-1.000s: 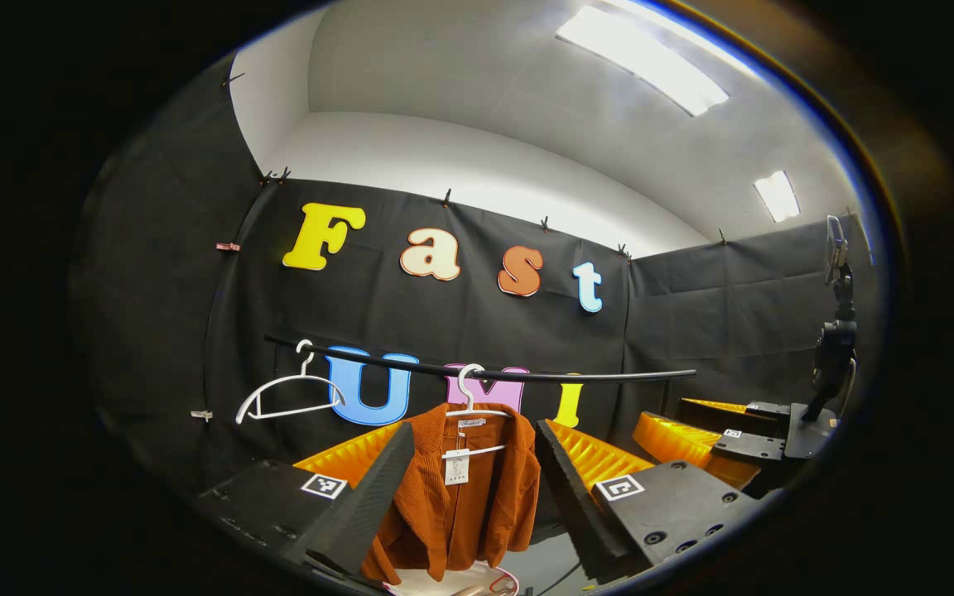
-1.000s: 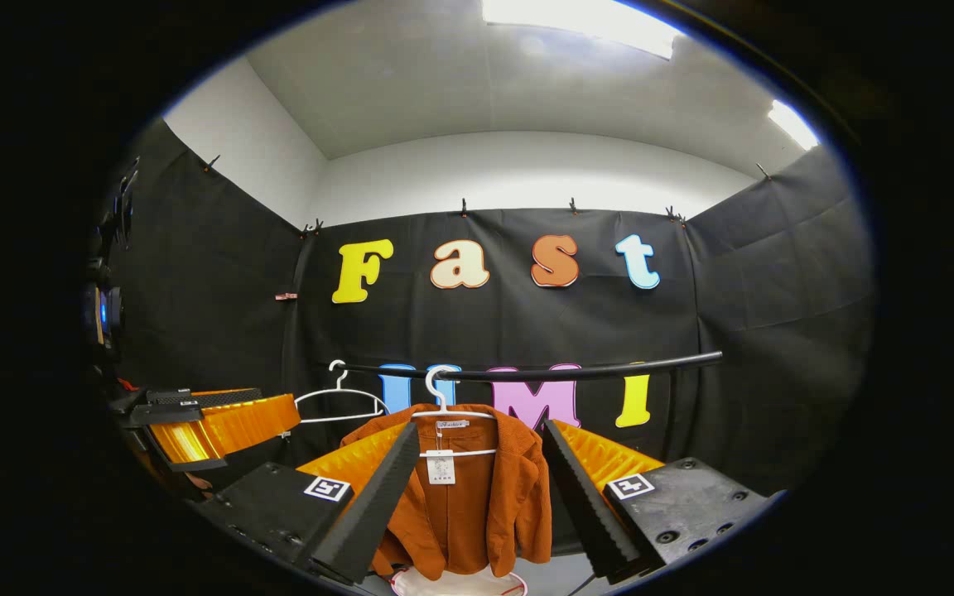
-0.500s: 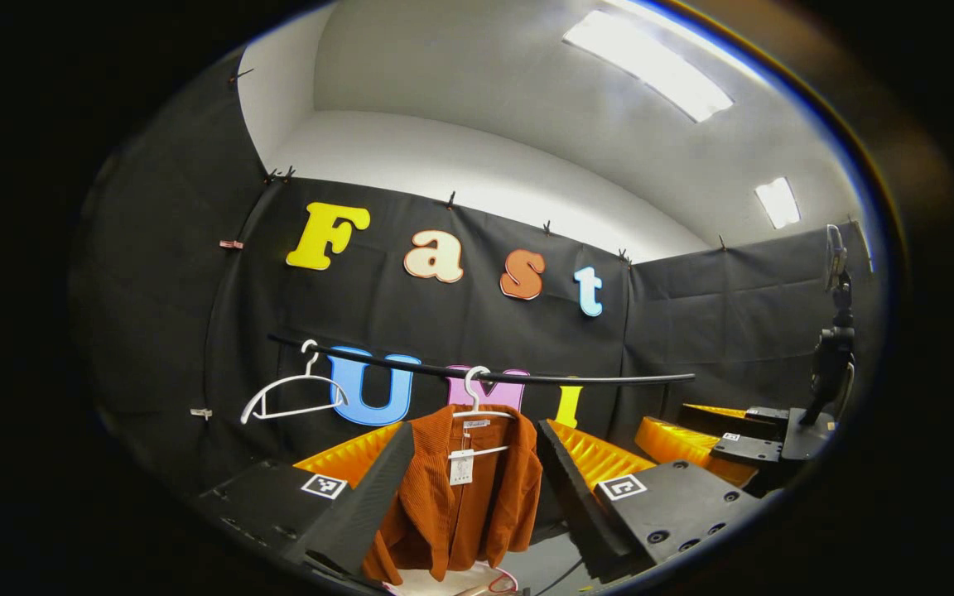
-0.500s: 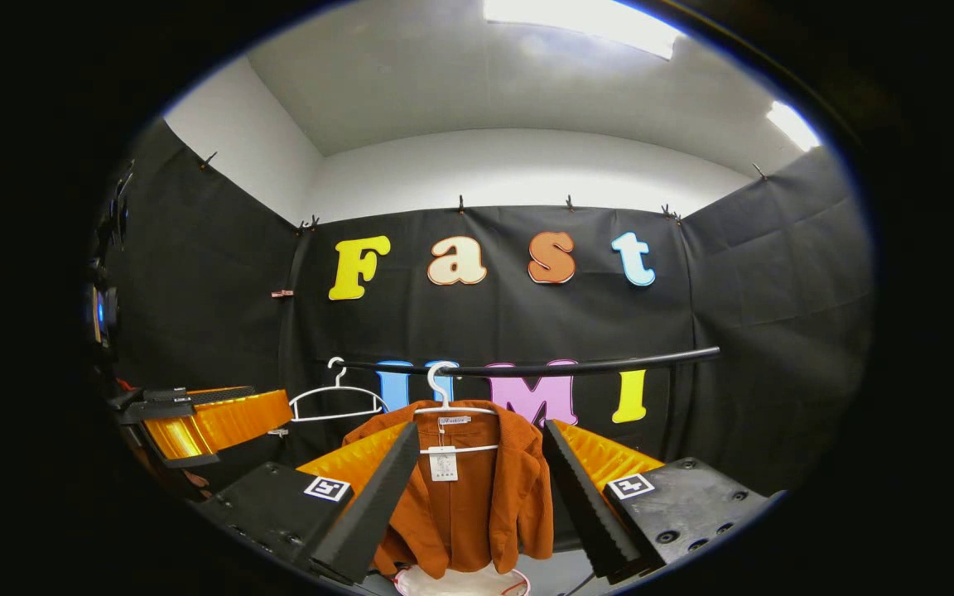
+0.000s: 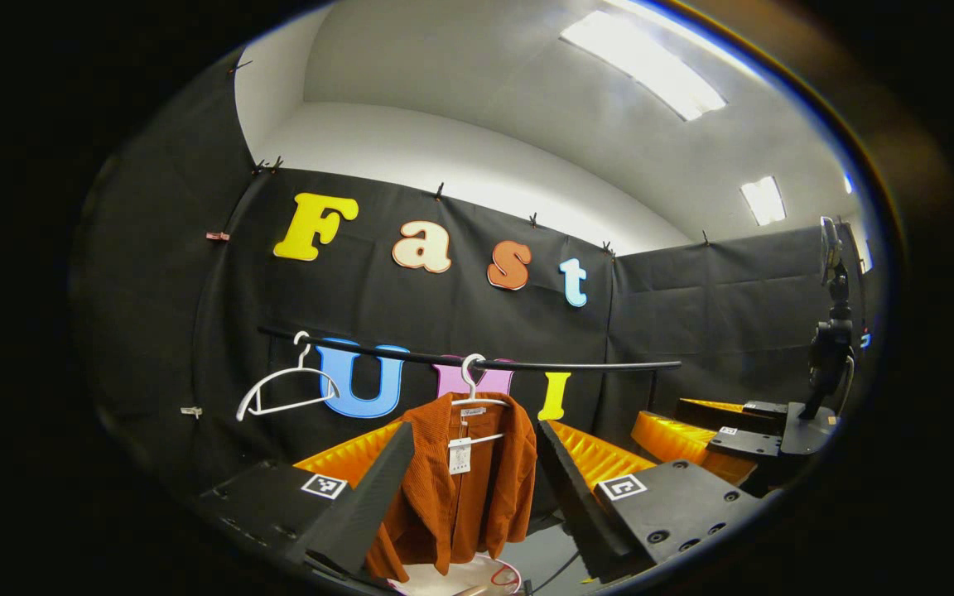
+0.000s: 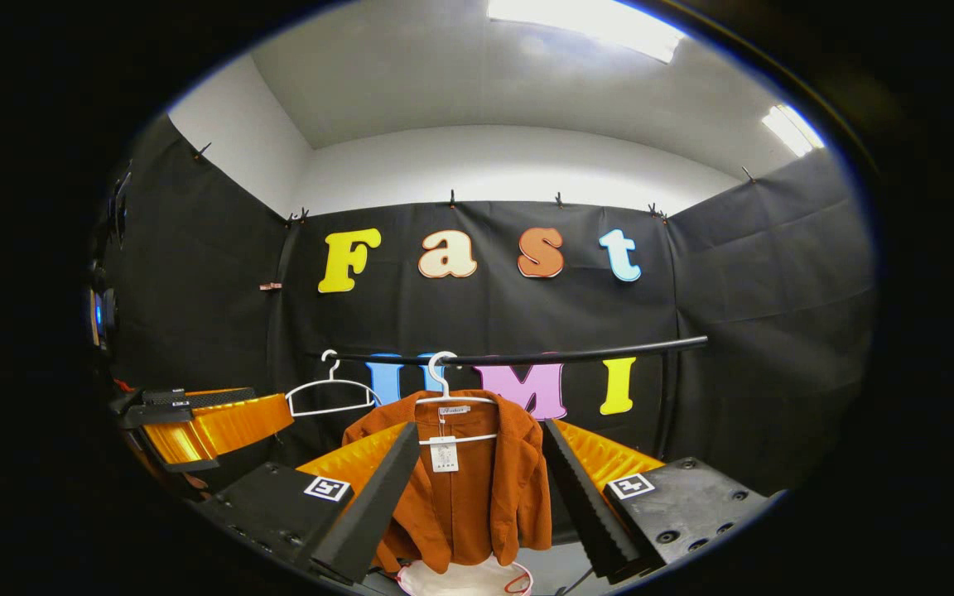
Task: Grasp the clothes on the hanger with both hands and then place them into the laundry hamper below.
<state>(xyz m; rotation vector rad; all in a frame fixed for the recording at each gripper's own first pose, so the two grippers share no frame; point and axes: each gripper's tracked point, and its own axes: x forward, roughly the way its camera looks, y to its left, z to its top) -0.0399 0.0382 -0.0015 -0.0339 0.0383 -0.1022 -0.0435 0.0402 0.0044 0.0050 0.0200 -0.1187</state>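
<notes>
I see the rust jacket (image 6: 477, 484) on a white hanger (image 6: 452, 414) from the black rail (image 6: 576, 356), long axis vertical, dead ahead of both grippers and well apart from them. Left gripper (image 5: 473, 488) and right gripper (image 6: 481, 488) both spread wide, holding nothing. Hamper (image 6: 464, 579) sits directly below the hem. Neither gripper looks clearly nearer; I judge the next move a straight-ahead reach.

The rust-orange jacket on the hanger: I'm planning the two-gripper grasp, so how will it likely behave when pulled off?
The rust-orange jacket hangs in soft folds, so it is probably floppy and will sag between grippers. Its ribbed cloth likely grips well. The thin white hanger sits loosely on the black rail, so it may swing or come along.
</notes>
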